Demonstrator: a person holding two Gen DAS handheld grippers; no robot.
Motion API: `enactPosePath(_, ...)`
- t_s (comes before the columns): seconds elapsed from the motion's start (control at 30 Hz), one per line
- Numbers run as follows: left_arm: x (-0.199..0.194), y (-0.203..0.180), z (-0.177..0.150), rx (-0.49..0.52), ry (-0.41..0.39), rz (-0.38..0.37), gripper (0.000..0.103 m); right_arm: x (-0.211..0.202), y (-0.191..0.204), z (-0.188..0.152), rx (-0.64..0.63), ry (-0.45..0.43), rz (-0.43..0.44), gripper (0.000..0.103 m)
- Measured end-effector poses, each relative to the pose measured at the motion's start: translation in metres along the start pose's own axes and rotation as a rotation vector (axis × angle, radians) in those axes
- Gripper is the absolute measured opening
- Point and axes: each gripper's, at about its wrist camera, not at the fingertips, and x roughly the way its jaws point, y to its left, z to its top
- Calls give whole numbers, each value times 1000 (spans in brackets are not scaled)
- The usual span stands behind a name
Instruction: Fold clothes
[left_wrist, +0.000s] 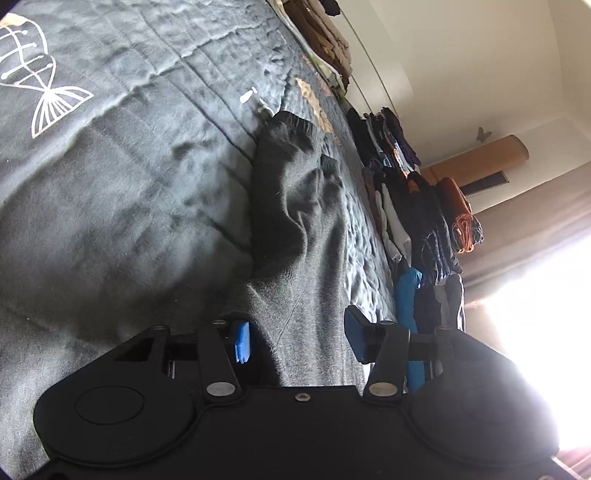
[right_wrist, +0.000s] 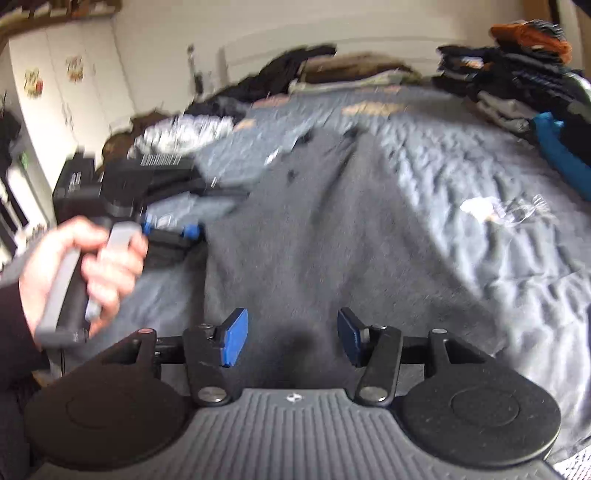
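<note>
Left hand-held gripper (left_wrist: 297, 339): half open astride sweatshirt (left_wrist: 288, 229) | right hand-held gripper (right_wrist: 292, 338): half open, empty

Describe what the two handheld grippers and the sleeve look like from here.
Both grippers are black with round side discs and silver pivot bolts; the left gripper and right gripper carry blue finger pads. The right one has a ribbed grey top. The left hand grips a grey handle, with a dark sleeve.

The sweatshirt (left_wrist: 288, 229) is dark grey with a white line-drawn fish print (left_wrist: 33, 77) at ten o'clock. The bedspread (right_wrist: 461, 155) is quilted slate blue. Both grippers carry blue pads (right_wrist: 234, 338). At three o'clock, the stacked clothes (left_wrist: 417, 206) show orange, teal and navy.
</note>
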Motion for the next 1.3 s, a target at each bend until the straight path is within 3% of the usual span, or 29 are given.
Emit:
enactPosePath(0.07, -1, 3, 2, -18, -17, 15, 49, 1, -11, 6, 14, -4, -34, 53)
enactPosePath(0.2, -5, 15, 7, -84, -4, 30, 49, 19, -39, -3, 71, 95, -136, 52)
enactPosePath(0.33, -22, 22, 8, -91, 43, 39, 50, 13, -56, -13, 130, 87, -117, 52)
enactPosePath(0.4, -37, 23, 10, -89, 35, 44, 56, 9, -57, -11, 134, 99, -120, 52)
enactPosePath(0.53, -65, 16, 21, -57, -17, 48, 57, 0, -57, -5, 134, 123, -113, 52)
enactPosePath(0.73, -77, 3, 38, 41, -39, 81, 58, -6, -54, 35, 145, 14, -83, 53)
enactPosePath(1.1, -32, -29, 99, 263, 6, 122, 58, 80, -44, 142, 99, -40, 51, 62)
enactPosePath(1.3, 27, -35, 142, 309, 66, 112, 58, 112, -37, 146, 86, -34, 82, 64)
